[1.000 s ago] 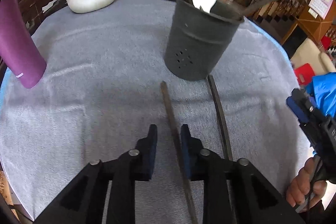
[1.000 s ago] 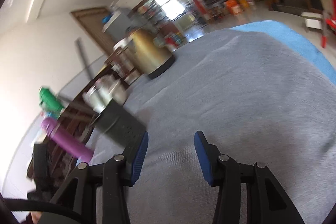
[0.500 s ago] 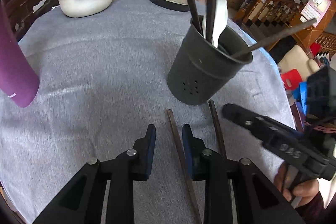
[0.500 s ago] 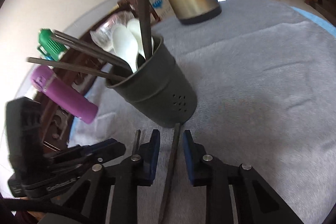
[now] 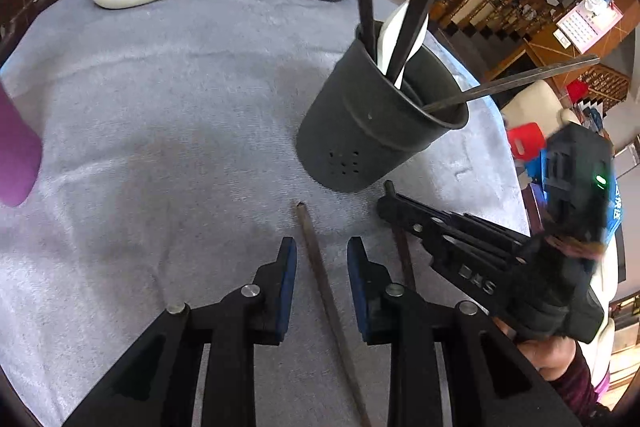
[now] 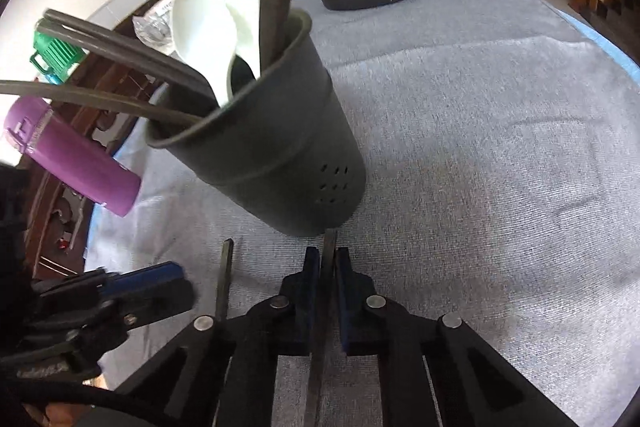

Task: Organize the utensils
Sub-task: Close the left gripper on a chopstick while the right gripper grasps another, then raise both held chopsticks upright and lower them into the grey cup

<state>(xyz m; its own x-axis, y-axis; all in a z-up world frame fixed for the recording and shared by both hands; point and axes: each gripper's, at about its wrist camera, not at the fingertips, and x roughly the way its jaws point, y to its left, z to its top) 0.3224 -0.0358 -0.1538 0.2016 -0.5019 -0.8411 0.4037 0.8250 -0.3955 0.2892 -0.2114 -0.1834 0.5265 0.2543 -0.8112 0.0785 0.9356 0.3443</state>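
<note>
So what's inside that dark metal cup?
The dark metal cup holds two white spoons and several dark chopsticks leaning out over the rim. Their lower ends, and anything at the bottom, are hidden by its wall.

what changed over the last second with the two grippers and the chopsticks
The right gripper swung in from open air toward the utensil holder and closed on the right chopstick lying on the table. The left gripper crept forward but is still open, straddling the left chopstick. Both chopsticks still lie flat; the holder and its contents are unmoved.
</note>
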